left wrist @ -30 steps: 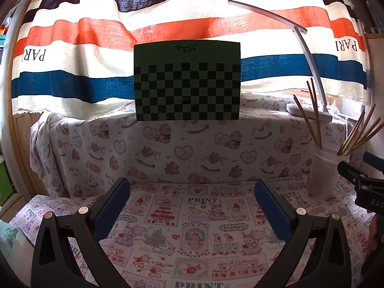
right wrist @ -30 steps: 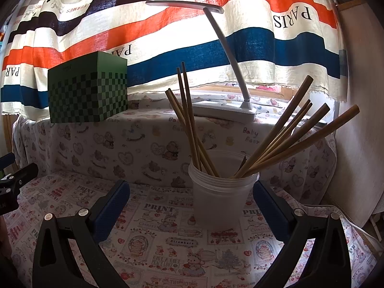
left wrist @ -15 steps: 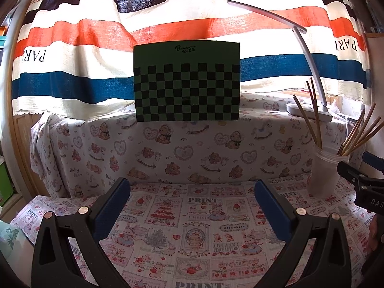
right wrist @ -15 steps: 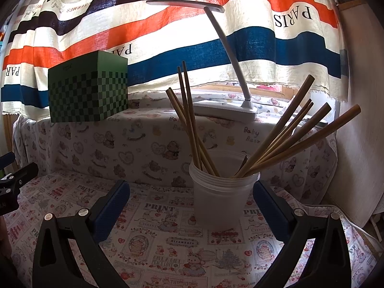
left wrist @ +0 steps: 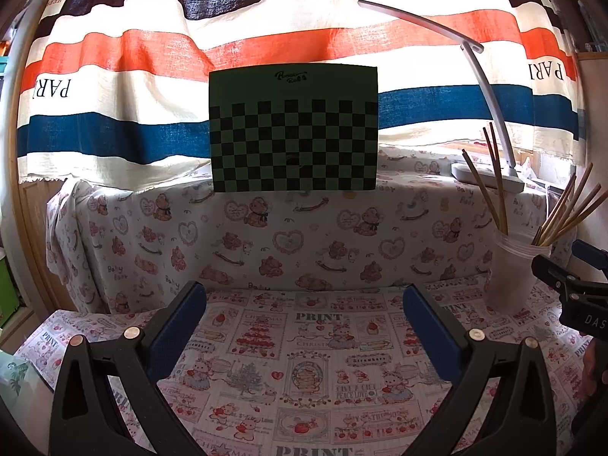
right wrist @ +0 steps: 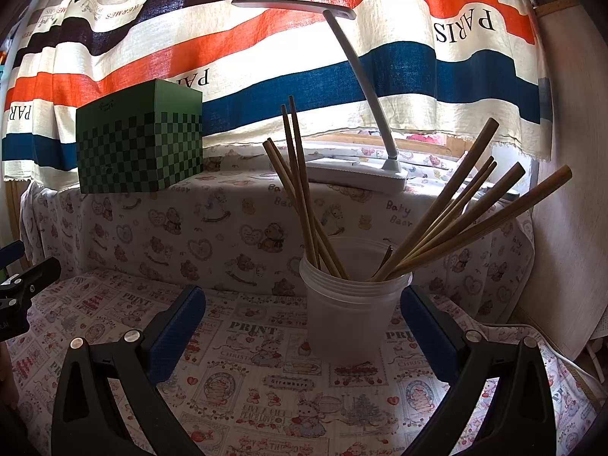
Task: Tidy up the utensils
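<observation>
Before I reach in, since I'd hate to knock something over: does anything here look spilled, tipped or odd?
Nothing looks spilled or damaged. The plastic cup stands upright on the printed cloth. The chopsticks inside splay into two leaning bunches rather than standing together, which is untidy but not wrong. Both tools are open and empty.

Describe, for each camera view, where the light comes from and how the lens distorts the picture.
Left wrist view: daylight glows through the striped curtain, so the checkered box facing the camera looks dark; fisheye bends the edges and blackens the corners. Right wrist view: same backlight, bright behind the lamp; the chopsticks and plastic cup stay sharp, while the open right tool frames the bottom.
</observation>
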The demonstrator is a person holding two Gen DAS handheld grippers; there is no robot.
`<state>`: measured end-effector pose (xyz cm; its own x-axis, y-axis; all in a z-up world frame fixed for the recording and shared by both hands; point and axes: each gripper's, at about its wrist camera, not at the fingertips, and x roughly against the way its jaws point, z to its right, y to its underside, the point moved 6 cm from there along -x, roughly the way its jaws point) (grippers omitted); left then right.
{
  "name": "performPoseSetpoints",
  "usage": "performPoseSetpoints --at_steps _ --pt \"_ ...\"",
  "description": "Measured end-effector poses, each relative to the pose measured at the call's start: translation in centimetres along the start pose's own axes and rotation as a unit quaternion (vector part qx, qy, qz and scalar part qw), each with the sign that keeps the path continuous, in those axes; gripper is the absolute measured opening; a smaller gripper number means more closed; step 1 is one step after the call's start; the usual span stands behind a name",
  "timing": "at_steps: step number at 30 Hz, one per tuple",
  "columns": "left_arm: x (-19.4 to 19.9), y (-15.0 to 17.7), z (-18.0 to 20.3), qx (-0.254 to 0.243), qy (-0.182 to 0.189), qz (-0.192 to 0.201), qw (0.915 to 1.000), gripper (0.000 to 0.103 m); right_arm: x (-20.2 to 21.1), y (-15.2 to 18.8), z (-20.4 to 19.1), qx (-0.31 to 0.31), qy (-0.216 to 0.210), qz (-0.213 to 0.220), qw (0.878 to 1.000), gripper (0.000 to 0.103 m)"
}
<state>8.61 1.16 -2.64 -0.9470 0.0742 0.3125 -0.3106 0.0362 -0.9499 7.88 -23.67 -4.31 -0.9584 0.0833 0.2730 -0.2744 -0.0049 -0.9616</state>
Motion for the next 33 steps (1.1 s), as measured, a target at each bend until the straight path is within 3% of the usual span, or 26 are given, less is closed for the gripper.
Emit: performPoseSetpoints --at_steps 33 --pt "-0.21 0.12 -0.34 0.0 0.001 -0.003 1.0 0.103 -0.01 -0.05 0.03 -0.001 0.0 0.0 1.0 0.103"
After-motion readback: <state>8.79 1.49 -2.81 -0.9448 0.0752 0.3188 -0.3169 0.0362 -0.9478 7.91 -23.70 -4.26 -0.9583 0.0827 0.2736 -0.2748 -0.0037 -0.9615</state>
